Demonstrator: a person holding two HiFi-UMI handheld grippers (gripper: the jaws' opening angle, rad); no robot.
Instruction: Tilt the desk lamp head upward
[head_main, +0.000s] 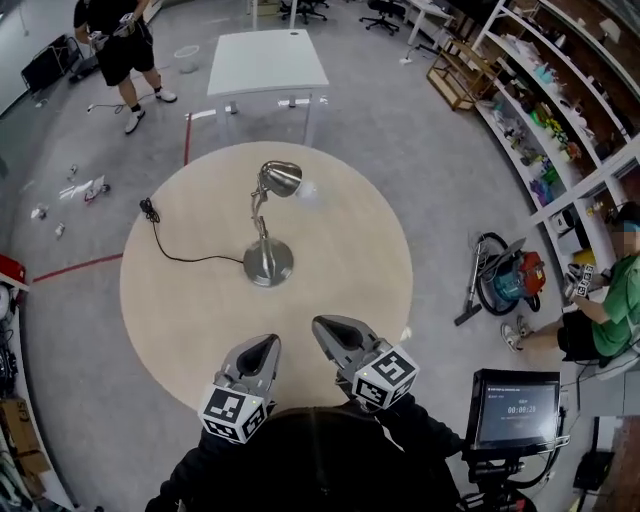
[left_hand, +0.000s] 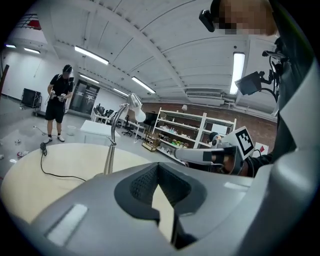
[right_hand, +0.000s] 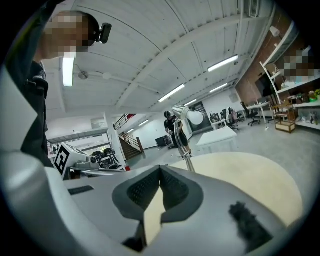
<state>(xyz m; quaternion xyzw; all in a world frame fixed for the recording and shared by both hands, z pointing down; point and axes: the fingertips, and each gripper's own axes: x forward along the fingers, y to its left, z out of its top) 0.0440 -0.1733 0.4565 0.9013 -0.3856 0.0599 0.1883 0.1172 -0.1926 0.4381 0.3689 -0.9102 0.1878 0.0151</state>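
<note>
A brushed-metal desk lamp (head_main: 268, 262) stands near the middle of the round wooden table (head_main: 190, 310). Its head (head_main: 282, 178) with the white bulb (head_main: 307, 190) points right and slightly down. My left gripper (head_main: 265, 343) and right gripper (head_main: 320, 326) hover side by side over the table's near edge, well short of the lamp. Both are shut with nothing between the jaws. The left gripper view shows its closed tips (left_hand: 159, 167) with the lamp (left_hand: 111, 145) ahead to the left. In the right gripper view the closed tips (right_hand: 160, 170) point toward the lamp (right_hand: 182, 137).
The lamp's black cord (head_main: 175, 252) runs left across the table to a plug. Beyond stand a white desk (head_main: 266, 62) and a standing person (head_main: 118, 45). At right are shelves (head_main: 560, 120), a vacuum cleaner (head_main: 505, 280), a seated person (head_main: 600, 310) and a monitor (head_main: 515, 408).
</note>
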